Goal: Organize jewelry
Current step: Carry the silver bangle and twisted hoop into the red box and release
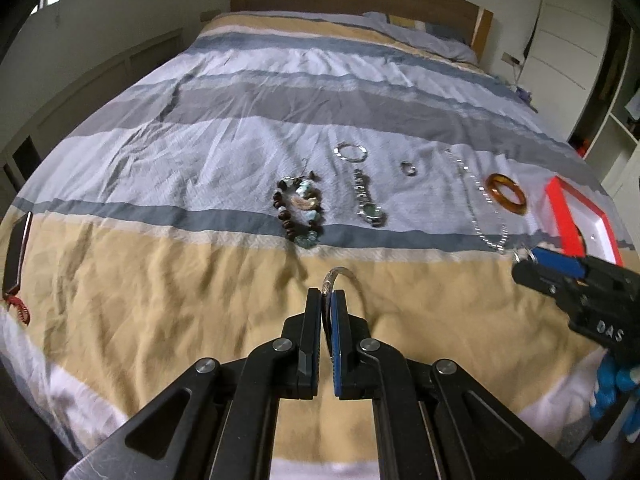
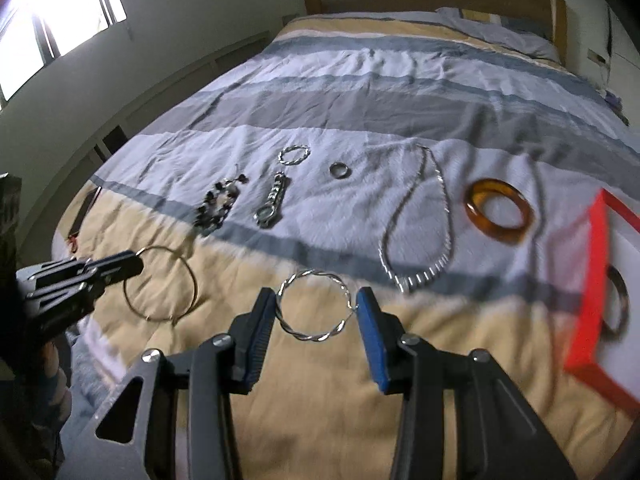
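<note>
Jewelry lies in a row on the striped bedspread (image 1: 200,264). My left gripper (image 1: 327,300) is shut on a thin silver bangle (image 1: 348,276); the same bangle shows in the right wrist view (image 2: 160,284). My right gripper (image 2: 316,304) has its jaws wide apart around a twisted silver hoop (image 2: 314,306) that spans the gap between both pads. Farther back lie a beaded bracelet (image 1: 298,212), a watch (image 1: 370,200), a silver ring bracelet (image 1: 351,153), a small ring (image 1: 409,168), a silver chain necklace (image 2: 420,220) and an amber bangle (image 2: 498,210).
A red-rimmed white box (image 2: 592,280) sits at the right edge of the bed with a ring-shaped piece (image 2: 618,304) inside. A dark strap with a red end (image 1: 16,256) lies at the left edge. Headboard and pillow are at the far end.
</note>
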The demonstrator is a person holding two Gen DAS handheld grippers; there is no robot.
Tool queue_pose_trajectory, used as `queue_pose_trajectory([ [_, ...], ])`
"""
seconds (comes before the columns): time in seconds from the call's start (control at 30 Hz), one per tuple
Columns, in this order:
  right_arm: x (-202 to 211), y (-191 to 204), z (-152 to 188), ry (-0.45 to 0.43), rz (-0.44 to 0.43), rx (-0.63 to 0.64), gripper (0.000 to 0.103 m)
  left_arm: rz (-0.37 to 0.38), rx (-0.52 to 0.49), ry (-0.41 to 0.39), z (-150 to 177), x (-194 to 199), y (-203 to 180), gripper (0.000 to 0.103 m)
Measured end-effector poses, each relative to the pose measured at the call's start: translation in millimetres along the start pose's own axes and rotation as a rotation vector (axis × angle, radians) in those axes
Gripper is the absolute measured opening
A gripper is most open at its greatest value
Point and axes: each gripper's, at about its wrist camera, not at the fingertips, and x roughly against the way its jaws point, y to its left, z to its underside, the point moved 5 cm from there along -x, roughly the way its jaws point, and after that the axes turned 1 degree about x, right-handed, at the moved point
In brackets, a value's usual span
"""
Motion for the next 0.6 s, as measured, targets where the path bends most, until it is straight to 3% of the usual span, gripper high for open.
queue_pose_trajectory([
  [0.27, 67.2, -25.8, 31.8, -0.072, 0.042, -0.065, 0.039, 0.025, -0.061, -0.024, 5.6, 32.2, -41.5, 0.004],
  [0.6, 134.9, -103.2, 55.6, -0.153, 0.136, -0.164, 0.039, 0.136, -0.219, -0.056, -11.5, 56.3, -149.6, 0.004],
])
